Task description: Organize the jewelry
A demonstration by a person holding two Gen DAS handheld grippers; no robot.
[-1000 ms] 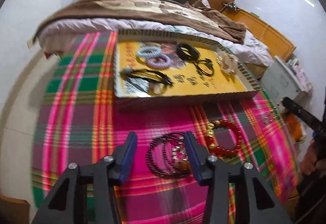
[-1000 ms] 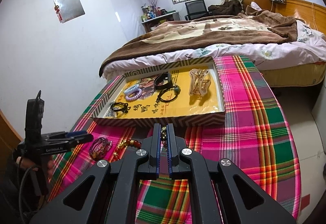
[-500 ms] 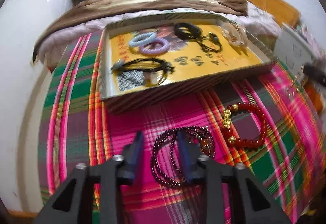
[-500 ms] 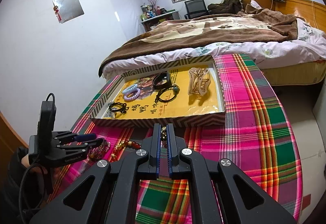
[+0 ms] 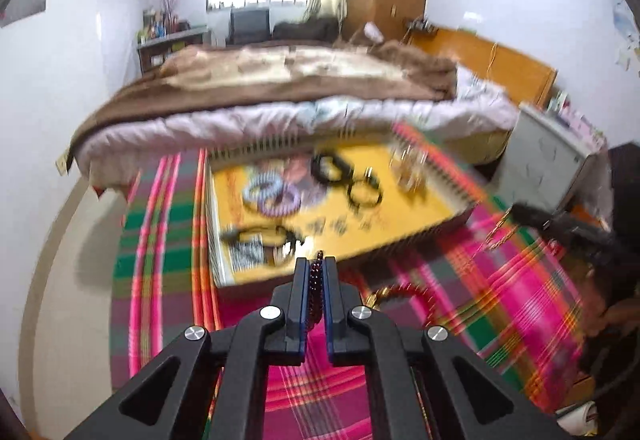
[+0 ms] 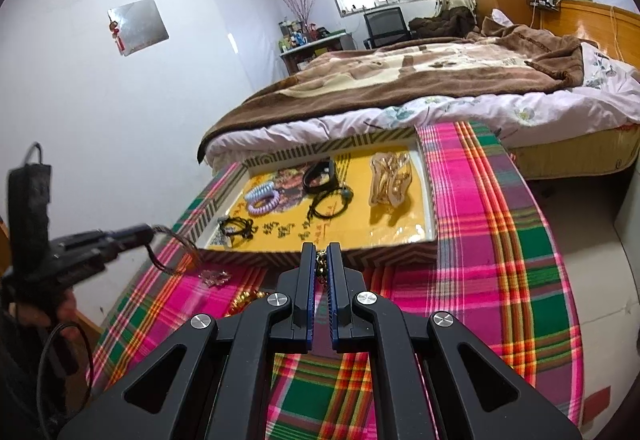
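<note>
Above the desk [image 5: 168, 240], the left gripper [image 5: 316, 272] has just clamped and lifted the dark bead bracelet [image 5: 315, 280], ready for the tray [image 5: 400, 240]; the right gripper [image 6: 321, 264] stays clamped on a gold chain [image 6: 321, 265].

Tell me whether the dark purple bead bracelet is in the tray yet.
Out. The dark purple bead bracelet is pinched in the left tool, lifted short of the yellow-lined tray.

Tray [image 6: 430, 196] count: 2 coil hair ties [image 6: 262, 198], 1 black band [image 6: 320, 176], 2 black cord bracelets [image 6: 328, 206], 1 clear hair claw [image 6: 390, 180]. Outside the tray: 1 dark bead bracelet [image 5: 315, 276], 1 red bead bracelet [image 5: 416, 292], 1 gold chain [image 6: 321, 266]. 2 grippers [image 6: 321, 268].
</note>
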